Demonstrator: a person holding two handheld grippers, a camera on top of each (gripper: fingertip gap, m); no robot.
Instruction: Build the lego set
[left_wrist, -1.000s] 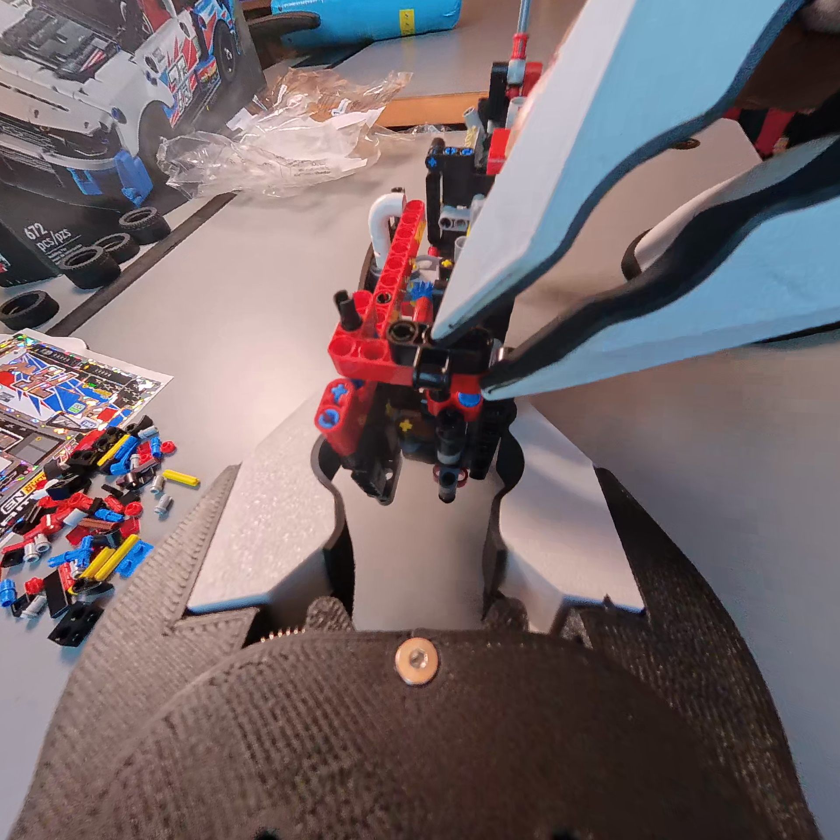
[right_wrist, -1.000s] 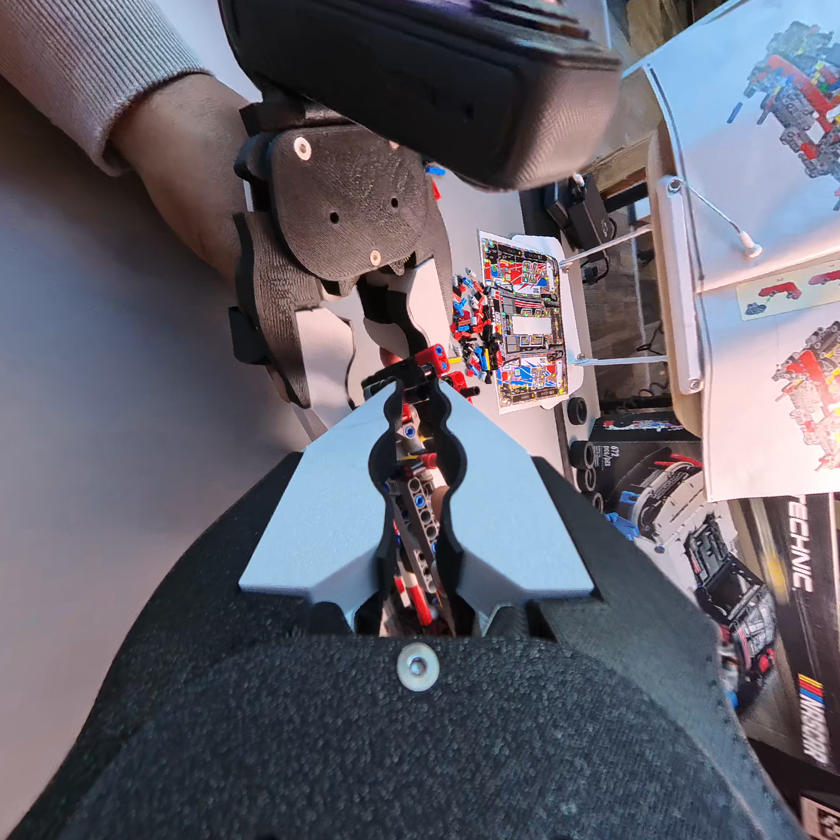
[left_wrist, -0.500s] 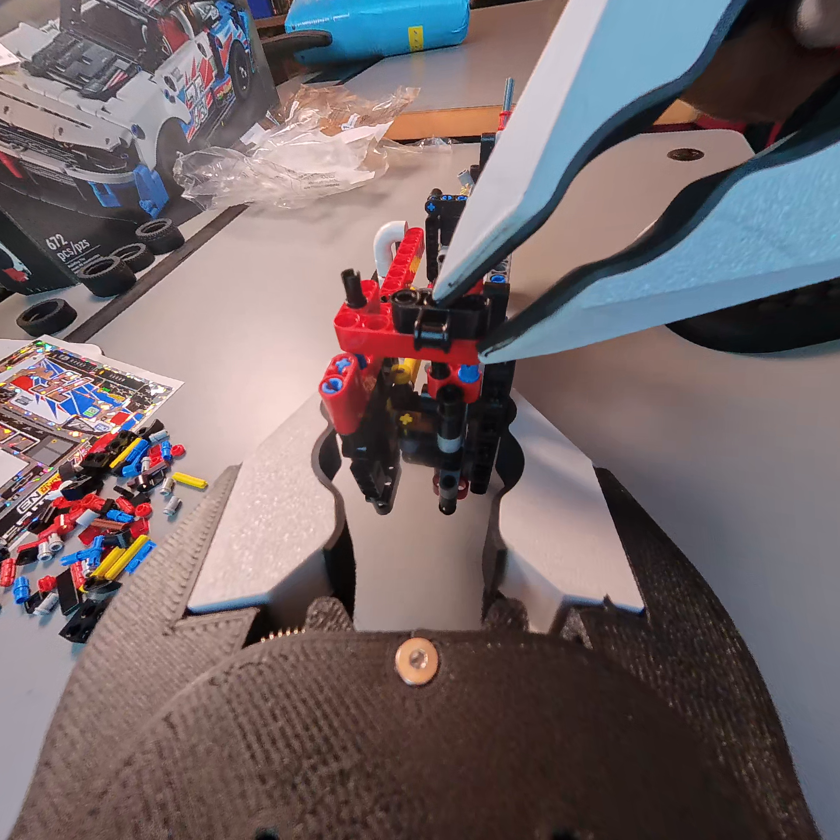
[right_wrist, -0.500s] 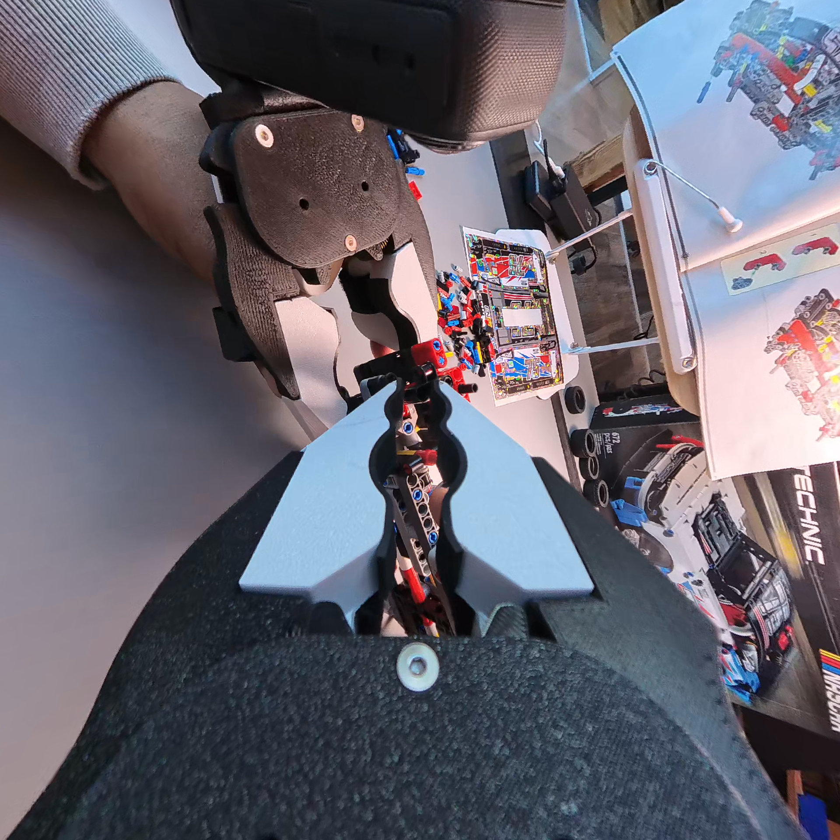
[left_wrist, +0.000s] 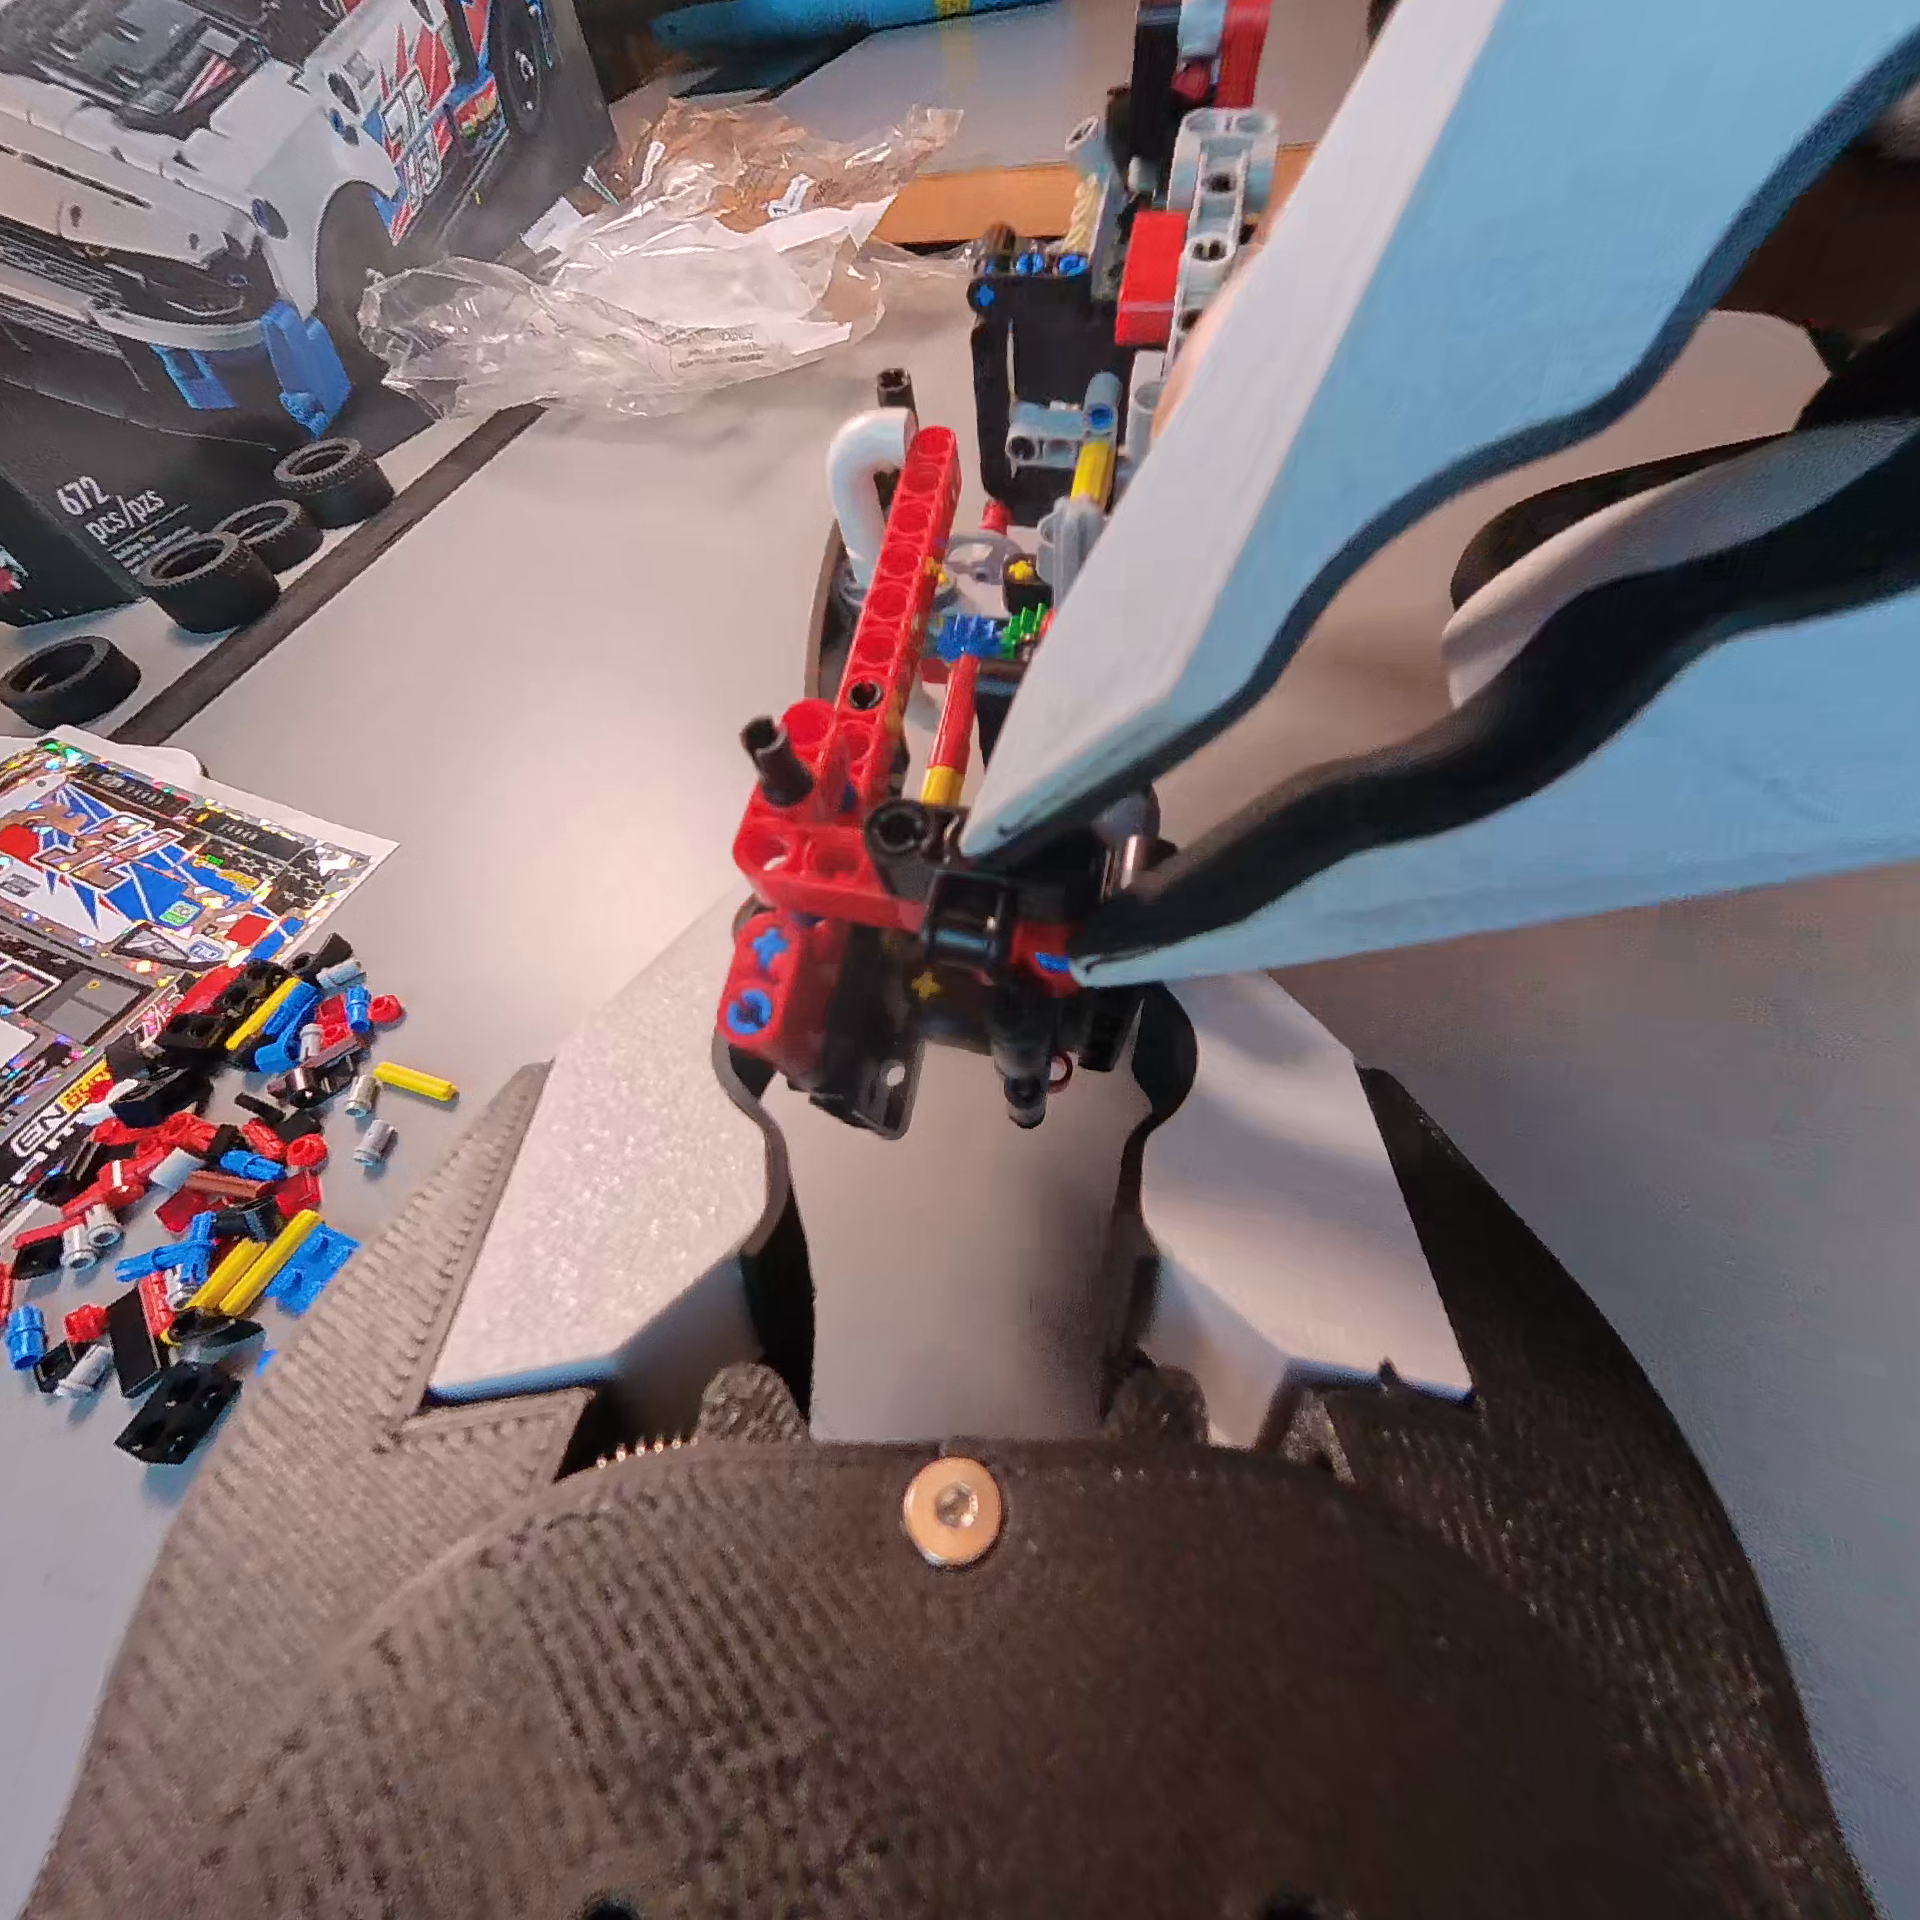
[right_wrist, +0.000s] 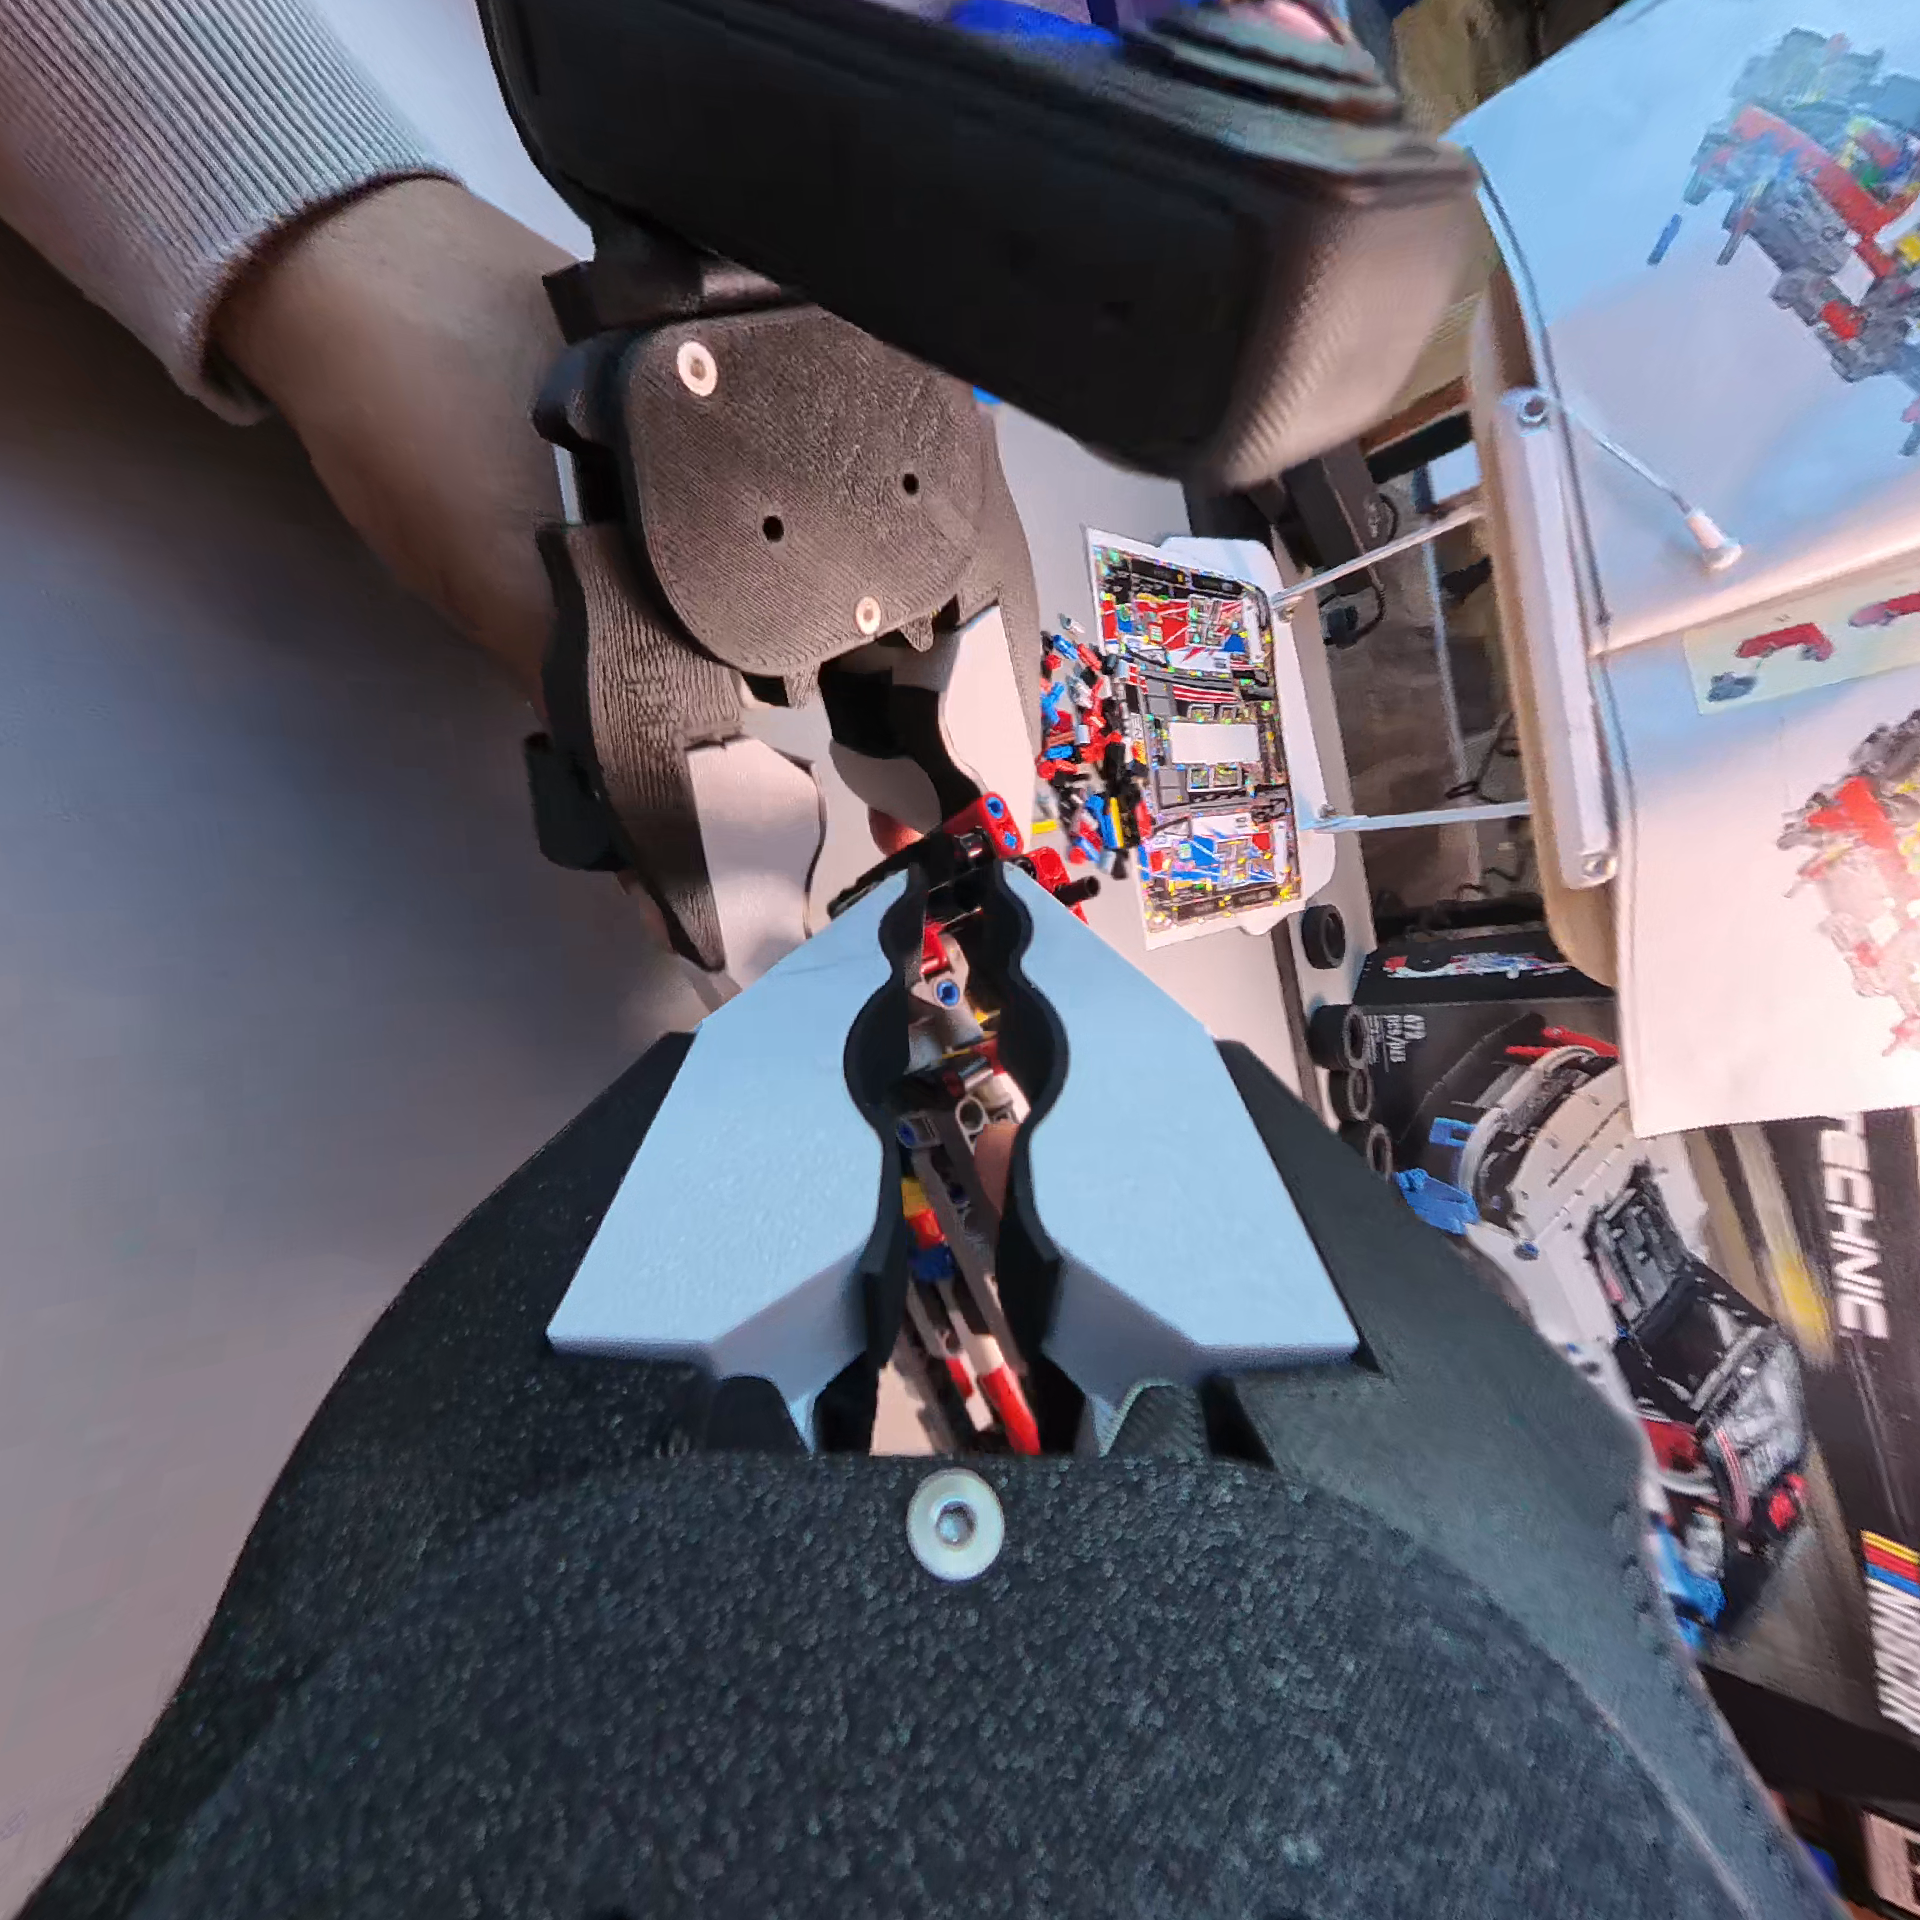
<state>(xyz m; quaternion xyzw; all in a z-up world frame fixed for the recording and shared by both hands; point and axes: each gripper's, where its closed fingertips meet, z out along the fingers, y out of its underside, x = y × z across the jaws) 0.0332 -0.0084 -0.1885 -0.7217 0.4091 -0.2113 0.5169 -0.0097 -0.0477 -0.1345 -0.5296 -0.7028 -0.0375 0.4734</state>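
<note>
My left gripper (left_wrist: 951, 1049) stands wide around the near end of the half-built chassis (left_wrist: 904, 727); I cannot tell if it touches. My right gripper (right_wrist: 961, 904) is closed on a black connector (left_wrist: 961, 914) there. Much remains: loose parts (left_wrist: 197, 1122) and tyres (left_wrist: 208, 566) lie along the tabletop's left edge. Only the right view shows the open instruction booklet (right_wrist: 1756, 644).
</note>
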